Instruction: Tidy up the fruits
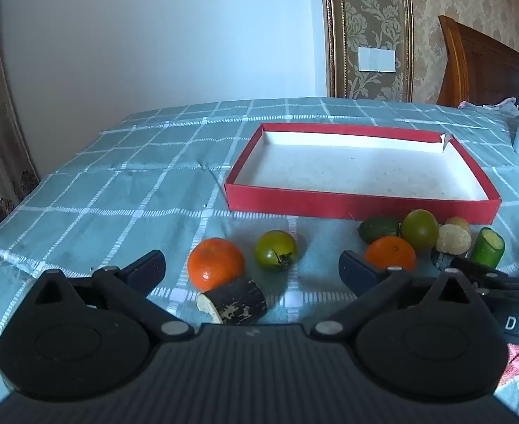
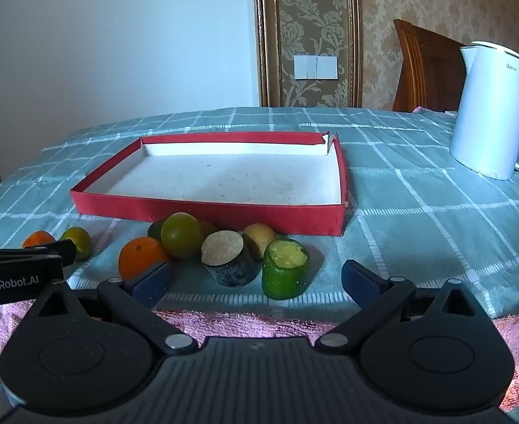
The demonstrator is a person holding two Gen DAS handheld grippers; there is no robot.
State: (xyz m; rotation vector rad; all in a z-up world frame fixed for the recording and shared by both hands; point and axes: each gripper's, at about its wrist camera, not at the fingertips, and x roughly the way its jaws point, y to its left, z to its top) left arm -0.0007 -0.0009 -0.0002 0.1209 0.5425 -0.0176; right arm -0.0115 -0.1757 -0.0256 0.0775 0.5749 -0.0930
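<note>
Our left gripper [image 1: 252,270] hangs above the table with its jaws spread wide, nothing pinched between them. Between its fingertips lie an orange mandarin [image 1: 216,263] and a green tomato [image 1: 276,250], with a dark-skinned cut piece [image 1: 236,302] just below them at six o'clock. Our right gripper [image 2: 257,279] is likewise spread wide and holds nothing; a green cut piece [image 2: 286,274] and a dark cut piece [image 2: 229,259] sit between its fingertips, touching each other. At ten o'clock from these cluster a second mandarin [image 2: 141,259] and a second green tomato [image 2: 182,235]. At twelve o'clock, just behind the fruit, sits a shallow red tray [image 2: 203,213] on the checked green tablecloth [image 2: 418,229]. A white kettle [image 2: 490,113] stands at two o'clock.
</note>
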